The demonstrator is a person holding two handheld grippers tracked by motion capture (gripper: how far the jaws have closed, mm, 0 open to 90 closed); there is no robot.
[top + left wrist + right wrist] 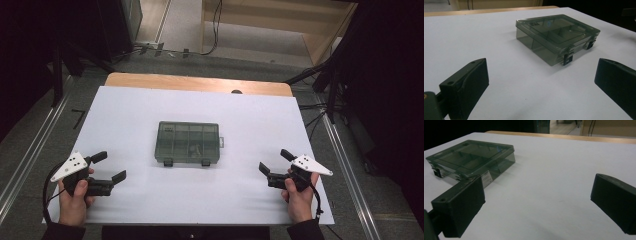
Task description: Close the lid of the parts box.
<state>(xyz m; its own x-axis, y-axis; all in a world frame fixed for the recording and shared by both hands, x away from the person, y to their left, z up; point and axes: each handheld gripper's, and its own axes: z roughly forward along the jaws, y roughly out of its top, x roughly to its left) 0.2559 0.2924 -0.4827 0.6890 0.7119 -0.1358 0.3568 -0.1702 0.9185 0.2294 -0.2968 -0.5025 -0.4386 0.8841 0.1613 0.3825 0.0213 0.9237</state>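
A shallow, smoke-grey transparent plastic compartment box [188, 143] lies flat near the middle of the white-topped counter [250, 120], its lid closed and two dark latches on the edge that faces the person. Dividers show through the lid, and something small and pale sits in one compartment, too blurred to identify. The left hand [75, 200] comes in from the bottom left, fist wrapped around the handle of the left claw [110, 166], which points toward the centre of the counter with its black jaws spread wide and nothing between them; its grey three-cornered plate rides on top. The right hand [299, 194] mirrors it at the bottom right, gripping the right claw [275, 161], whose jaws also stand well apart and empty, aimed inward. Both claws sit well clear of the box, one to each side of it and nearer the person. In the left gripper view the box [556, 37] lies ahead and to the right; in the right gripper view the box [471, 157] lies ahead and to the left.
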